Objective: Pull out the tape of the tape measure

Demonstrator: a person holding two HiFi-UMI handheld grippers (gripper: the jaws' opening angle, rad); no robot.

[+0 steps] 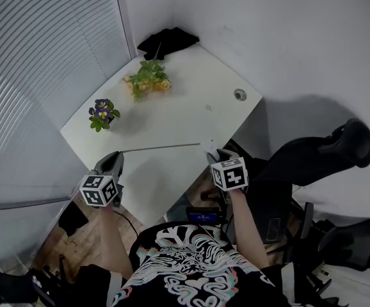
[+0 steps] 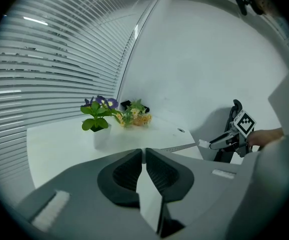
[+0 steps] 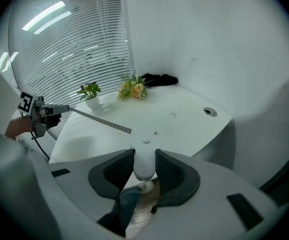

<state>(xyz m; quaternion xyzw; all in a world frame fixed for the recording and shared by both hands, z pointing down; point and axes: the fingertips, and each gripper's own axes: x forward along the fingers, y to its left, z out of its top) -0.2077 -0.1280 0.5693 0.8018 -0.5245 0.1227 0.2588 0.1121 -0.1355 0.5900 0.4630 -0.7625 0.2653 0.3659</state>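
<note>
The white tape measure case (image 1: 209,147) hangs over the desk's near edge, and my right gripper (image 1: 216,152) is shut on it. In the right gripper view the case (image 3: 145,159) sits pinched between both pads. The thin tape (image 1: 162,148) runs out of it in a straight line to the left, above the white desk (image 1: 172,117). My left gripper (image 1: 119,155) is shut on the tape's end. The left gripper view shows the tape (image 2: 177,147) leaving the nearly closed jaws toward the case (image 2: 204,143). From the right gripper view, the tape (image 3: 99,119) reaches the left gripper (image 3: 67,108).
A small pot of purple flowers (image 1: 102,114) and a bunch of yellow flowers (image 1: 148,78) stand on the desk's far side. A black cloth (image 1: 168,41) lies in the corner. There is a cable hole (image 1: 239,94) at the right, black chairs (image 1: 326,149) beyond, and window blinds (image 1: 38,62) on the left.
</note>
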